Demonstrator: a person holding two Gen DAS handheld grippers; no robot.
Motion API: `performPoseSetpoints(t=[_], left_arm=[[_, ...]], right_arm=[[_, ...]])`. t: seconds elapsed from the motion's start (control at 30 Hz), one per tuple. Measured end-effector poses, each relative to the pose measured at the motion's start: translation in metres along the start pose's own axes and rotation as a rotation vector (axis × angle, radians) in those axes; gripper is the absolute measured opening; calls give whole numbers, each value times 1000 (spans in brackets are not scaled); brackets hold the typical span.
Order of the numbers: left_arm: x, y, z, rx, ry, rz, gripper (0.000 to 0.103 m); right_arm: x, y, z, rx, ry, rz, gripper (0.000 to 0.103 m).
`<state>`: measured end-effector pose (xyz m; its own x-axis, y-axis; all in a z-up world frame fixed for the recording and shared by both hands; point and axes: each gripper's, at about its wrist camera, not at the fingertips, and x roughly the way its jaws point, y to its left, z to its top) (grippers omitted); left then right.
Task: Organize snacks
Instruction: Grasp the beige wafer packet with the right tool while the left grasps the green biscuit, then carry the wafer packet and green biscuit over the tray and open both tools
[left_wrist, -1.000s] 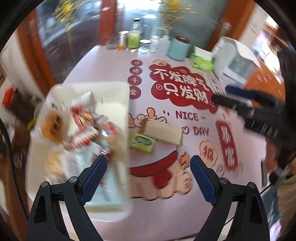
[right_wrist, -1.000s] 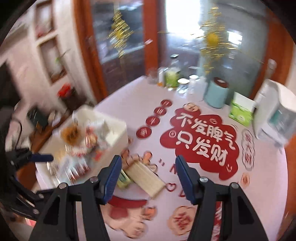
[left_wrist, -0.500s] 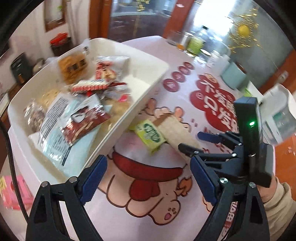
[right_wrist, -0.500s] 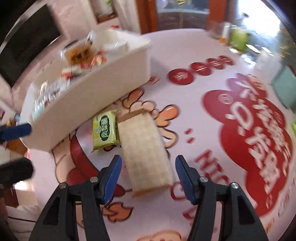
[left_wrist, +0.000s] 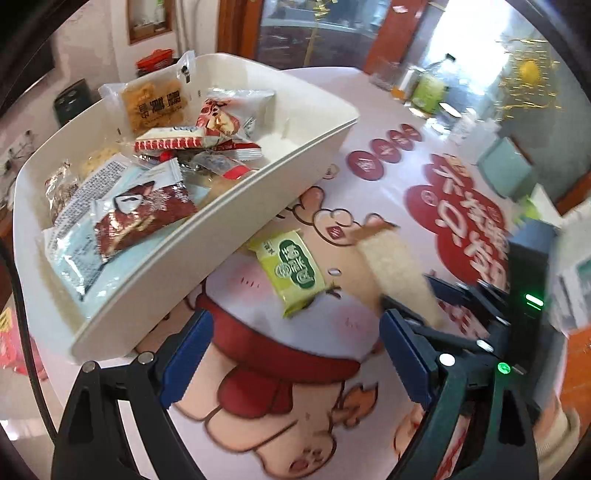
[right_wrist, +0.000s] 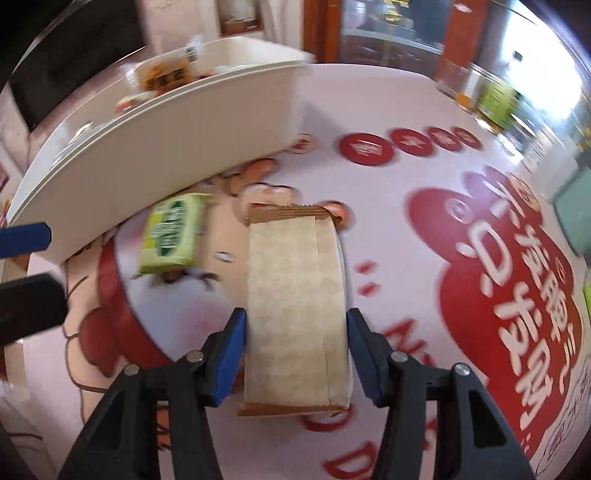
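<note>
jaws closing around tan packet

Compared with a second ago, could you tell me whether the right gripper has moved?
Yes. The right gripper has come down toward the table and now straddles the tan packet, its jaws closing around it.

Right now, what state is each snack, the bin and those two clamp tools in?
Tan packet: flat on the table, between the right gripper's closing fingers.
Green packet: flat on the table beside the bin, untouched.
White bin: upright, holding many snack packets.
Left gripper: fingers wide apart, nothing between them.
</note>
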<state>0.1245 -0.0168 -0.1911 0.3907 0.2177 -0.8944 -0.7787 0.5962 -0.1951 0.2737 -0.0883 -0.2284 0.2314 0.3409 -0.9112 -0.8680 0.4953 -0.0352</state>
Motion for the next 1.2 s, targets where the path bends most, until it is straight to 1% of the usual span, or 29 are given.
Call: performPoseSetpoints(t=[0.1, 0.23, 0.33, 0.47, 0.5, 0.57, 0.6, 0.63, 0.67, 0.7, 0.73, 0.8, 0.9, 1.0, 1.07, 1.1, 1.2], left_arm=[[22, -7, 7, -43, -11, 68, 91], [49, -16, 18, -101, -15, 164, 90], [62, -20, 23, -137, -22, 213, 90], [78, -23, 29, -175, -7, 270, 90], [81, -23, 29, -185, 0, 278, 86], [85, -22, 28, -208, -7, 276, 82], [85, -23, 29, -205, -13, 275, 76], [85, -26, 29, -192, -22, 269, 64], [84, -29, 28, -176, -31, 263, 56], [83, -33, 28, -164, -34, 258, 39], [82, -36, 27, -151, -34, 242, 35], [79, -38, 23, -135, -24, 217, 35], [75, -42, 15, -93, -8, 156, 35], [72, -45, 7, -32, 33, 95, 34], [67, -47, -1, 11, 76, 51, 34], [64, -49, -5, 44, 100, 24, 34], [45, -55, -16, 150, 125, -36, 34]], right_arm=[[-4, -22, -7, 46, -11, -17, 54], [-8, -40, -15, 79, -19, -31, 54], [-12, -46, -25, 91, -25, -41, 54], [-17, -53, -36, 119, -28, -53, 54], [-18, -55, -38, 132, -25, -54, 54], [-22, -59, -44, 153, -21, -58, 54], [-23, -60, -47, 160, -21, -60, 54], [-24, -61, -49, 165, -21, -63, 54], [-26, -61, -52, 171, -22, -66, 54], [-27, -60, -55, 176, -22, -71, 54], [-29, -60, -58, 184, -21, -75, 54], [-32, -58, -63, 209, -20, -80, 54], [-37, -53, -72, 246, -10, -89, 53], [-43, -45, -81, 280, 4, -96, 53], [-48, -37, -89, 301, 13, -95, 53], [-50, -34, -92, 313, 16, -94, 53], [-61, -23, -100, 353, 20, -89, 53]])
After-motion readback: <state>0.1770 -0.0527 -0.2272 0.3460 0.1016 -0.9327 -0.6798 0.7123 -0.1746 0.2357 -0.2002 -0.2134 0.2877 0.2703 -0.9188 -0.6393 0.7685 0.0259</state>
